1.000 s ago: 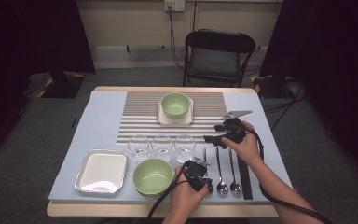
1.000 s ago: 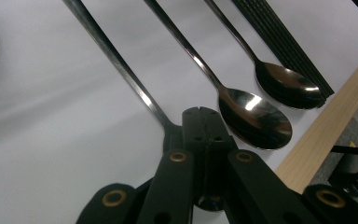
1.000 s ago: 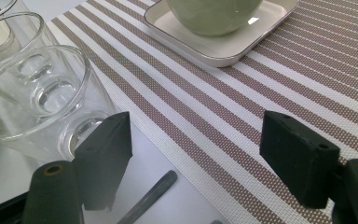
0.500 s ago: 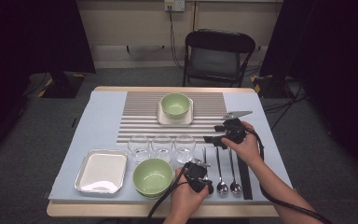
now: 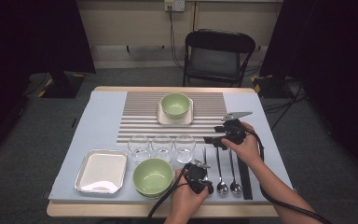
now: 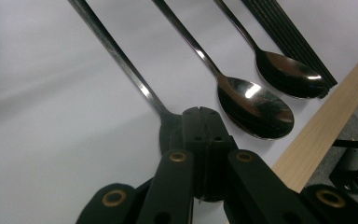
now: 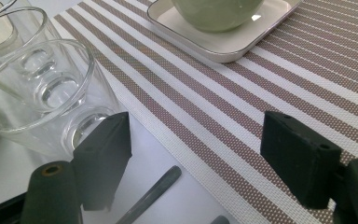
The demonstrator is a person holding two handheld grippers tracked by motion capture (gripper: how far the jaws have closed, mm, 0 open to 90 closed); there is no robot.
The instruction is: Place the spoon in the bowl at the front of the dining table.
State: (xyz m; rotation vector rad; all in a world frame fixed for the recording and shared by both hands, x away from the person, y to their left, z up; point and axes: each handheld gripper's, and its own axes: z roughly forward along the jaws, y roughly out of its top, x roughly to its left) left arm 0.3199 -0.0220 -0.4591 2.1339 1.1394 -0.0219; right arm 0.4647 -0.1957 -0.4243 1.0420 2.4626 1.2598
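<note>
- The left gripper (image 5: 203,178) is clenched, its jaws pressed together over the bowl end of the leftmost spoon (image 6: 121,65), which lies flat on the bench (image 5: 102,116).
- In the left gripper view that spoon's handle runs away from the jaws toward the upper left; whether the pads truly pinch the spoon or just rest on it cannot be told.
- Just beside the left gripper, on its right, lie two more spoons: the middle spoon (image 6: 254,105) and the far spoon (image 6: 289,74), with black chopsticks (image 6: 289,32) beyond them near the bench edge.
- The right gripper (image 5: 213,139) is released, jaws wide apart with nothing between them, hovering over the tips of the spoon handles (image 7: 149,196).
- Ahead of the right gripper lies the striped mat (image 7: 270,93); a clear glass (image 7: 42,102) stands just beside its left jaw.
- Farther ahead of it, a white square plate (image 7: 223,44) carries a green bowl (image 7: 214,11).
- A second green bowl (image 5: 153,177) sits just left of the left gripper.
</note>
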